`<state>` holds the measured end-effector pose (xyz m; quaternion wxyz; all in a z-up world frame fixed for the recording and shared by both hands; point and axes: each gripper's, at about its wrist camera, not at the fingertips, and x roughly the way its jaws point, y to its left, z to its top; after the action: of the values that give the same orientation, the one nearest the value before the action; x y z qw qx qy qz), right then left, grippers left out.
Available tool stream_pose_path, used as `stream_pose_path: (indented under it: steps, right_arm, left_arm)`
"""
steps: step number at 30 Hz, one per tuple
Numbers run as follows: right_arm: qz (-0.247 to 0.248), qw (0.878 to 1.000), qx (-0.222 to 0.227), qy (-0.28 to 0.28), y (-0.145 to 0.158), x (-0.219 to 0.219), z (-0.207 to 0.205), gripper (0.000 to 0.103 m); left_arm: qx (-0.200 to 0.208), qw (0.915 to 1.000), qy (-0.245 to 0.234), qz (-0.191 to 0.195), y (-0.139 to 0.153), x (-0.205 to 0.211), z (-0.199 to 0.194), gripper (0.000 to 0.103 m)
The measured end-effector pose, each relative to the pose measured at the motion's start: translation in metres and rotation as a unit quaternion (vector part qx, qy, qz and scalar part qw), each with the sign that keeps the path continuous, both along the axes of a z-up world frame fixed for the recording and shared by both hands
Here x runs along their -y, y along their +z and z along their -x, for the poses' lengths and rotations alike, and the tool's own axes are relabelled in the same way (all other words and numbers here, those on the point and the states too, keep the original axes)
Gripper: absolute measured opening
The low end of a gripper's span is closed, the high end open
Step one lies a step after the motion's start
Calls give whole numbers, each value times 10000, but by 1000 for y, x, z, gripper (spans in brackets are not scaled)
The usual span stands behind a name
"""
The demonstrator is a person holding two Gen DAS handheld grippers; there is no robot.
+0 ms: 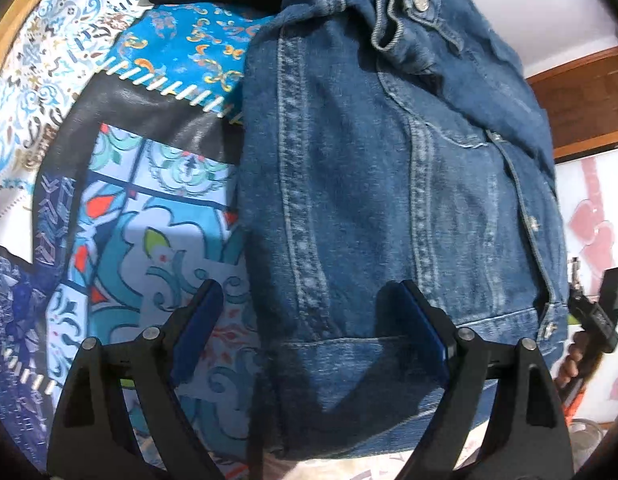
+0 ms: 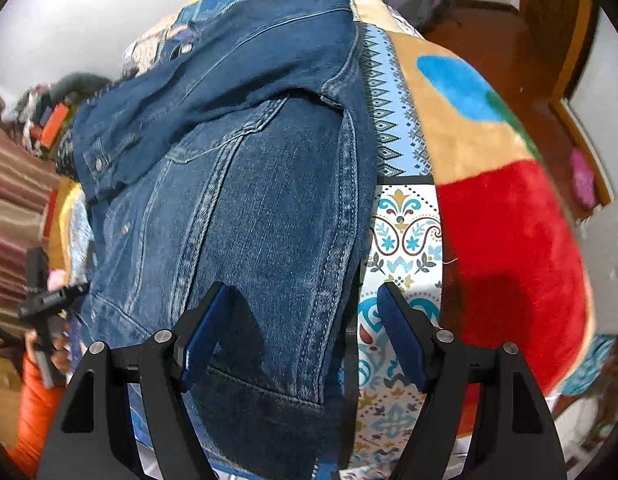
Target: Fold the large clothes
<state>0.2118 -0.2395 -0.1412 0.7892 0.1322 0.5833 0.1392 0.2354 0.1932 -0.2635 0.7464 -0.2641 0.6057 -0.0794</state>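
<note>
Patterned bedspread [image 1: 157, 216] carries the denim jacket [image 1: 389, 200]; left gripper [image 1: 313, 328] and right gripper [image 2: 305, 328] gape empty over its hem corners, so I pinch both corners evenly.

Denim jacket [image 1: 389, 184] on patterned bedspread [image 1: 157, 216], fleece blanket [image 2: 509, 240] right of jacket, collar at far end

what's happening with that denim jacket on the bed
A person holds a gripper in each hand over a denim jacket lying flat on a patterned bedspread. The left gripper and right gripper are both open, each straddling a bottom corner of the hem. Nothing is gripped yet.
</note>
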Motion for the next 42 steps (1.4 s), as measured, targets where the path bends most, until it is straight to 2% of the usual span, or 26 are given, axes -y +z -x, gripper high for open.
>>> stream_pose_path:
  steps: [4, 5, 8, 10, 11, 13, 15, 19, 22, 26, 27, 29, 31, 34, 35, 38, 40, 42]
  right_arm:
    - [-334, 9994, 22, -48, -1, 1, -3, 75]
    - [-439, 9990, 18, -68, -1, 2, -4, 75]
    - [-683, 9971, 49, -322, -3, 4, -6, 70]
    - [-736, 9960, 70, -506, -4, 2, -6, 48]
    - [-774, 9954, 60, -554, -4, 0, -7, 41]
    - [-870, 9943, -13, -615, -3, 0, -9, 18]
    - [-954, 9935, -11, -615, 0, 0, -10, 9]
    - [-1293, 9901, 213, -512, 23, 3, -17, 7]
    - [-1523, 9860, 600, -320, 55, 1, -27, 6]
    - [-1501, 9827, 1081, -68, 90, -7, -41, 6]
    - [-1427, 9824, 1207, -54, 97, -11, -47, 6]
    - [-1142, 9826, 1446, -249, 110, -15, -62, 6]
    - [-1081, 9805, 1571, -464, 116, -14, -82, 6]
    - [-1087, 9795, 1518, -758, 111, -14, -124, 6]
    - [-1052, 9799, 1472, -836, 106, -14, -137, 6]
    - [-929, 9833, 1223, -978, 84, -16, -168, 6]
    - [-855, 9855, 1082, -992, 71, -15, -180, 6]
    - [-805, 9867, 1012, -989, 62, -13, -181, 6]
  left_arm:
    - [132, 9998, 47, 106, 2, 6, 5, 85]
    - [172, 9998, 34, 109, 3, 10, 5, 81]
    - [279, 9995, -71, 96, 13, 23, 2, 62]
    - [426, 9990, -129, -80, 25, 31, -3, 47]
    - [507, 9984, -147, -188, 31, 34, -4, 42]
    - [658, 9970, -206, -346, 45, 39, -7, 19]
    - [820, 9961, -234, -218, 58, 38, -14, 15]
    - [1196, 9920, -240, 335, 93, 43, -17, 12]
    - [1478, 9877, -191, 469, 120, 43, -26, 10]
    - [1928, 9788, -152, 670, 160, 33, -43, 6]
    - [2068, 9758, -157, 697, 173, 33, -50, 2]
    - [2348, 9700, -139, 617, 196, 29, -60, 0]
    - [2851, 9570, -19, 533, 226, 26, -75, 0]
    - [3352, 9419, 203, 81, 256, 17, -98, 0]
    - [3371, 9411, 250, -103, 259, 15, -107, 0]
    - [3118, 9490, 254, -384, 245, 17, -133, 0]
    - [2832, 9569, 236, -595, 222, 19, -144, 0]
    - [2447, 9639, 116, -1046, 195, 26, -151, 0]
